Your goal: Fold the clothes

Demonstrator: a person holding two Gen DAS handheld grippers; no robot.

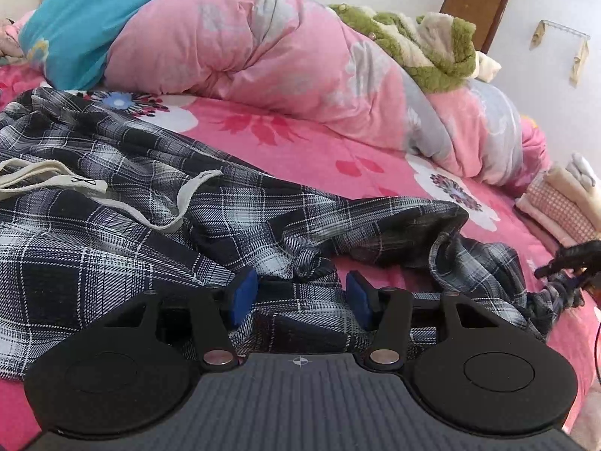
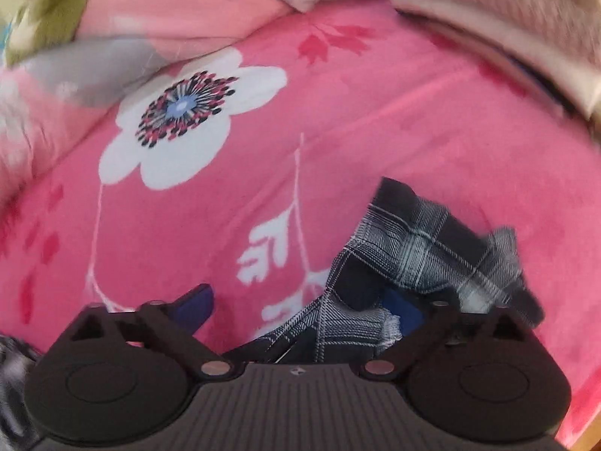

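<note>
A black, grey and white plaid garment point(image 1: 124, 248) with a white drawstring point(image 1: 188, 195) lies crumpled across the pink floral bedsheet point(image 1: 300, 143). My left gripper point(image 1: 302, 295) rests low on it. Its blue pads point(image 1: 244, 297) stand apart with plaid cloth lying between them, and no pinch shows. My right gripper point(image 2: 300, 312) hangs over the sheet point(image 2: 375, 120) with its jaws wide. A loose end of the plaid garment point(image 2: 413, 248) drapes over its right finger and hides most of that pad. The left pad point(image 2: 197, 306) is bare.
A bunched pink and grey quilt point(image 1: 281, 56) with a green fleece point(image 1: 432, 52) on top lies along the far side, with a turquoise pillow point(image 1: 86, 18) beside it. Folded beige cloths point(image 1: 563, 203) are stacked at the right bed edge. The right wrist view is blurred.
</note>
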